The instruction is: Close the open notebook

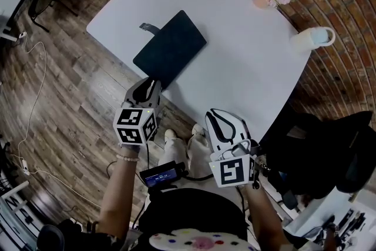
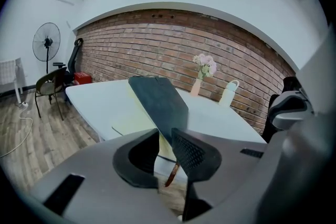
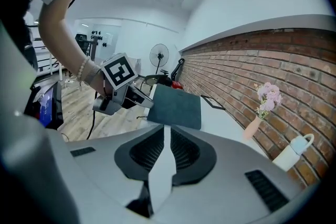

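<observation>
The closing step is under way. The dark, hard-covered notebook (image 1: 170, 49) lies near the front-left edge of the white rectangular table (image 1: 247, 62). In the left gripper view its dark front cover (image 2: 157, 99) stands tilted up over the cream pages (image 2: 131, 118), not yet flat.

The left gripper (image 1: 148, 84) sits at the notebook's near corner. Its jaws are narrowly apart with the cover's lower edge running between them. A pale strip shows beside one pad, so the cover seems loosely bracketed rather than pinched, though the angle makes that uncertain.

The right gripper (image 1: 216, 117) hangs back off the table's near edge. Its jaws are drawn almost together, leaving a thin slit, with nothing in them.

Next, I judge, the cover needs swinging the rest of the way down onto the pages, then perhaps a light press to seat it.
</observation>
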Motion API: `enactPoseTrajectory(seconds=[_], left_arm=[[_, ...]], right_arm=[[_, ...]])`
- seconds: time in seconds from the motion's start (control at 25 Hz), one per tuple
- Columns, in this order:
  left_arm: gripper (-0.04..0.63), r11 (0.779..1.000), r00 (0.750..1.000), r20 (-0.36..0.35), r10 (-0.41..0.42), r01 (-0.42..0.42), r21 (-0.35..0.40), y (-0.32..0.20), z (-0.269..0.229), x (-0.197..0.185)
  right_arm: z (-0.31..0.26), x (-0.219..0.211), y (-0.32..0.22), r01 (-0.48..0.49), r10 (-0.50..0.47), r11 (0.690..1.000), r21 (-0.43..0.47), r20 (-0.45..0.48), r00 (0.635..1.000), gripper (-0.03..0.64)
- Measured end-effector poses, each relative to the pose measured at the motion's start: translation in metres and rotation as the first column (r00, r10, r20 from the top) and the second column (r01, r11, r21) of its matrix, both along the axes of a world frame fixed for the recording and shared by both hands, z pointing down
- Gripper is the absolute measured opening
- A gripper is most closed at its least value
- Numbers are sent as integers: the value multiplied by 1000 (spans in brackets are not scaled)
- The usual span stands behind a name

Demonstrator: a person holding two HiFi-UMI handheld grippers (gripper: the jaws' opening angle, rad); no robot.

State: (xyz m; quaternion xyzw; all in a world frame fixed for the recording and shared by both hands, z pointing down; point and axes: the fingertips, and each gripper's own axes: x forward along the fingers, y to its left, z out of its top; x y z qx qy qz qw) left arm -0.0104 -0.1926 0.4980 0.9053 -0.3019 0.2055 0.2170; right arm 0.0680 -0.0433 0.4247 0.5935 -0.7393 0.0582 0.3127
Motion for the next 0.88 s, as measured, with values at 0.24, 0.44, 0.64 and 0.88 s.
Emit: enactPoseTrajectory(seconds=[0.24,0.44,0.64,0.88], left_arm=[[103,1000,1000,26,-8,8,-3,-7,7,-4],[132,1000,999,44,-8,8,-13,-11,15,-8],[141,1000,998,66,-18,19,-15,-12,22,-10],[150,998,999,36,-35,37,-60,-11,25,-11]], right_arm=[[1,-2,1,-2,2,1000,-5,3,1000,60],[3,-4,2,-1,1,1000,-8,2,1000,60],[4,-6,4,6,-6,1000,-15,1,1000,60],[6,-7,4,15,-15,1000,-16,0,1000,60]])
